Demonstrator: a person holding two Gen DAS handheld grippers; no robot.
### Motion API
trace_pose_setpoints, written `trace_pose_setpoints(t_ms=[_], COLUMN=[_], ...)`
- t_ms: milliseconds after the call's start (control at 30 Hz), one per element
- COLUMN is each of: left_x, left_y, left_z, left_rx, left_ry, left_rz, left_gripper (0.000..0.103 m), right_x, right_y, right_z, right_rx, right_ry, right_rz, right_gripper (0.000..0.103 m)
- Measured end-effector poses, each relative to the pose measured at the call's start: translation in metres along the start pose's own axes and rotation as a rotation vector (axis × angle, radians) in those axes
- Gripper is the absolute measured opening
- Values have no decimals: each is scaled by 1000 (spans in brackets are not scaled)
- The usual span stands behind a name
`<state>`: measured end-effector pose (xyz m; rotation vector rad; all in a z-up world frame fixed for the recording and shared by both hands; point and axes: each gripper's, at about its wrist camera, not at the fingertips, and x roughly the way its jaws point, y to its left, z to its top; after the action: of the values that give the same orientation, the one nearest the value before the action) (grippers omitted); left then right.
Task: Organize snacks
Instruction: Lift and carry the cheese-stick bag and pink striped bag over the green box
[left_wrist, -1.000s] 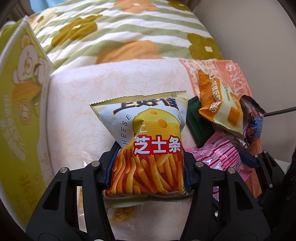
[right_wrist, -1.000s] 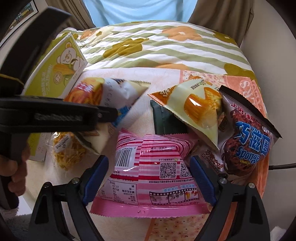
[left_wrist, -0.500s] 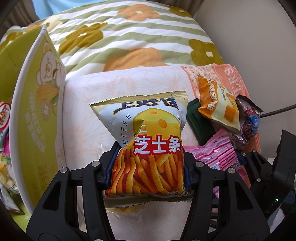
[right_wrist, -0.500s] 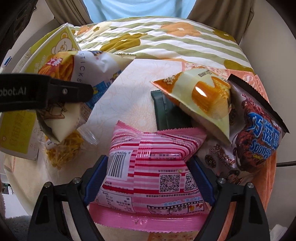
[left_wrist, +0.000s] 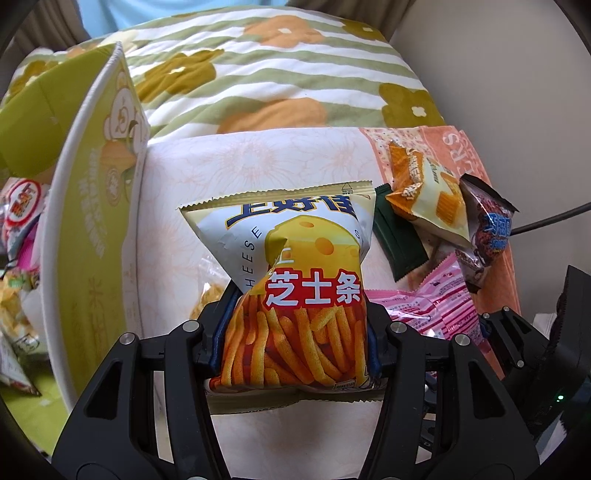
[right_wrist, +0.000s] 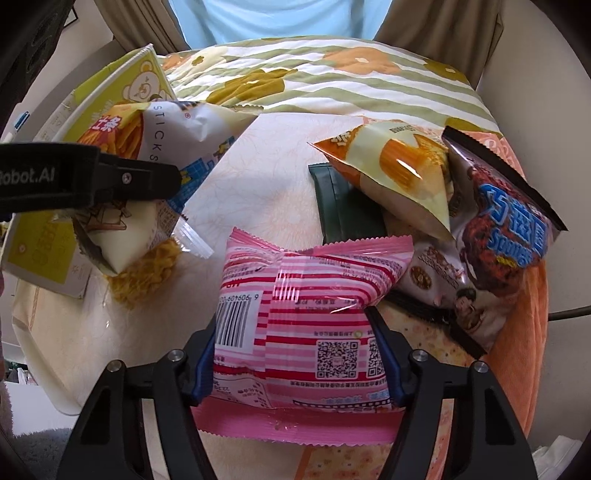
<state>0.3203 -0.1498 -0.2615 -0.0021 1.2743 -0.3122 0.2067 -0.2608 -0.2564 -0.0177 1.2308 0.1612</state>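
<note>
- Left hand-held gripper (left_wrist: 297, 334): jaws closed on the lower half of the cheese sticks bag (left_wrist: 295, 280), which is carried clear of the surface, just right of the green box (left_wrist: 92, 229).
- Right hand-held gripper (right_wrist: 295, 360): jaws closed against both sides of the pink striped packet (right_wrist: 306, 332); whether the packet is lifted or resting on the bed cannot be judged from this view.
- Progress, as a judgement: early to midway. Several packets already lie inside the green box at the far left of the left wrist view; two more are in hand but not yet placed.
- Remaining on the bed at the right: an orange-and-cream bag (right_wrist: 391, 173), a chocolate snack bag (right_wrist: 506, 225) and a dark green packet (right_wrist: 343, 210), overlapping in a loose pile.
- A clear bag of yellow snack (right_wrist: 147, 273) lies near the box's foot.
- Obstructions: the box wall stands upright between the cheese sticks bag and the box interior; the left tool crosses the right one's route to the box.
</note>
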Motion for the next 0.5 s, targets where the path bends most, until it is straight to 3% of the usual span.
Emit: trace_pose_setpoints(t_ms=[267,500], left_x=[-53,-104], left_y=[-5,1], left_z=[-12,-3], left_rx=[-45,-43], left_ry=[-86,-165], left_rz=[37,67], left_gripper=[51,52], right_x=[-41,-80], right_y=[1,8], right_z=[-3,14], right_rx=[-14,-29], right_ry=[-55,-144], right_rz=[25,65], right_gripper=[66,66])
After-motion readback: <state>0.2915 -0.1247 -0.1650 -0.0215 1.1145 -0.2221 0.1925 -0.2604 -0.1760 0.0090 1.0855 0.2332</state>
